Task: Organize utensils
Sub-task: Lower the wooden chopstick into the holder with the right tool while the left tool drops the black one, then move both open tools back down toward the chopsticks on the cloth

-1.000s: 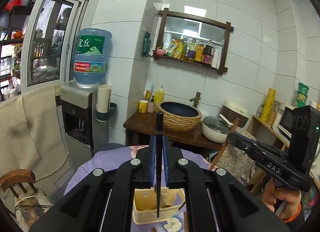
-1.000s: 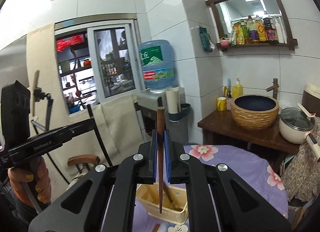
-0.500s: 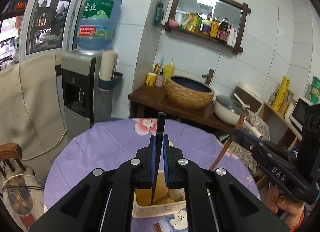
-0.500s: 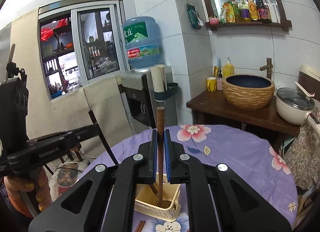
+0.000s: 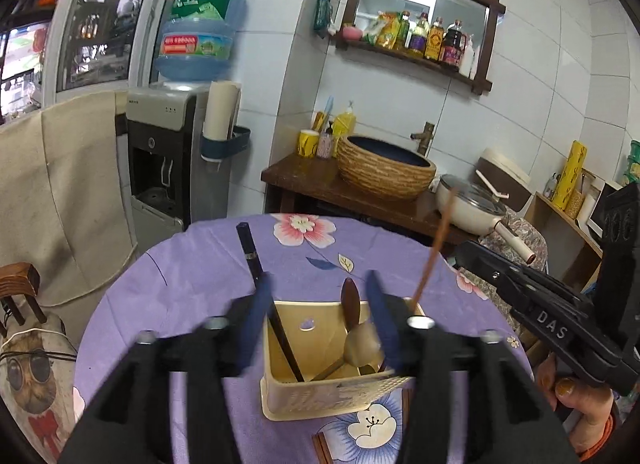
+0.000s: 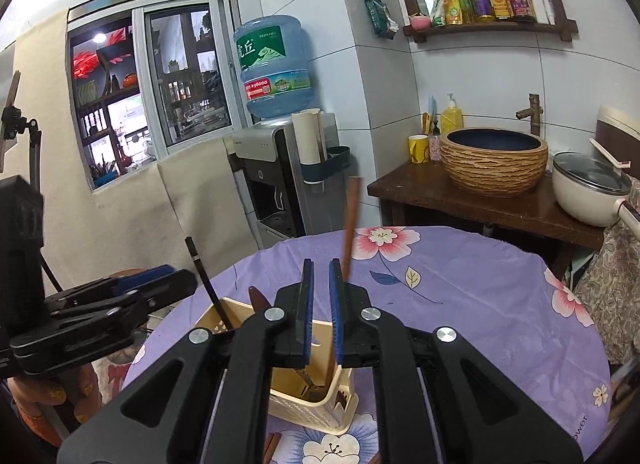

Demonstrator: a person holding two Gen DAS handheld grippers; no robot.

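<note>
Both claws stand parted over the cream plastic utensil basket (image 5: 332,392) on the purple flowered worktop (image 5: 192,264). The left claw (image 5: 316,308) gapes wide and holds nothing; the black chopstick (image 5: 264,296) leans in the basket's left side. The right claw (image 6: 319,308) is narrowly parted, and the brown wooden chopstick (image 6: 351,223) stands free in the basket, beside a wooden spoon (image 5: 351,304).

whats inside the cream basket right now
In the basket: a black chopstick leaning left, a brown chopstick leaning right, a dark wooden spoon and a metal spoon. The basket's wall hides their lower ends.
</note>
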